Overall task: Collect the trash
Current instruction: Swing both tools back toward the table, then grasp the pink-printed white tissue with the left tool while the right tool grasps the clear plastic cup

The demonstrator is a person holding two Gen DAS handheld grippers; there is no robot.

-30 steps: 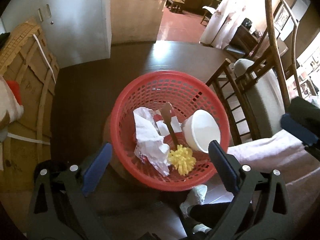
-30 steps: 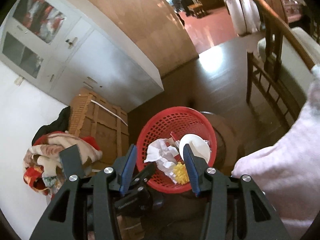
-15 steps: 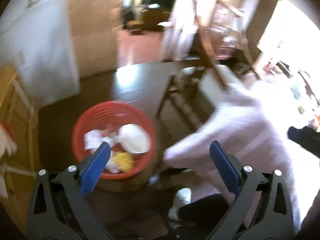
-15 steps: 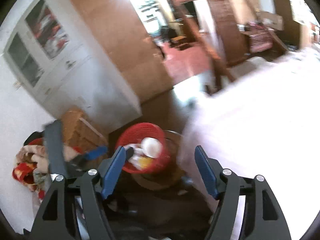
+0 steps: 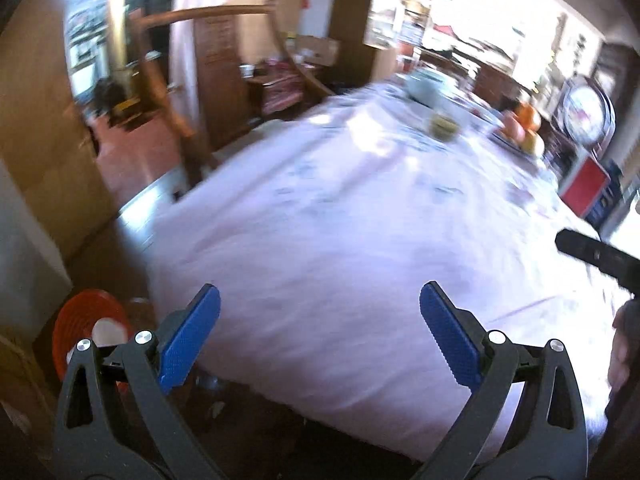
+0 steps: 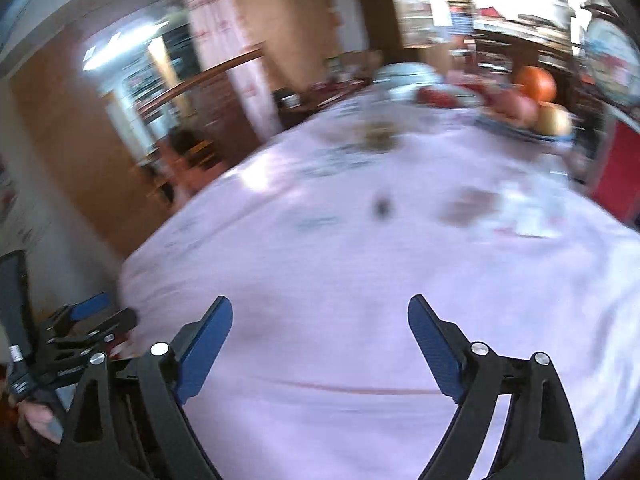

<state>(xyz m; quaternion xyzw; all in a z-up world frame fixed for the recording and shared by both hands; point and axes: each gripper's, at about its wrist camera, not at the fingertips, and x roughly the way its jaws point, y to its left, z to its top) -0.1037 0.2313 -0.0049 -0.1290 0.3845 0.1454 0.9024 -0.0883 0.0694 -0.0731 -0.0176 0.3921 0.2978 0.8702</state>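
Both views blurred. Left gripper spread wide, empty, over the pale tablecloth. Right gripper jaws opening, nothing between them. Red trash basket sits lower left of the left view (white item inside), beside the table.

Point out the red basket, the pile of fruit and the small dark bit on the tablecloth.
Red basket (image 5: 76,316): left wrist view, on its ribbed rim.
Pile of fruit (image 6: 536,84): right wrist view, on the orange one.
Small dark bit (image 6: 382,205): right wrist view, its blurred middle.
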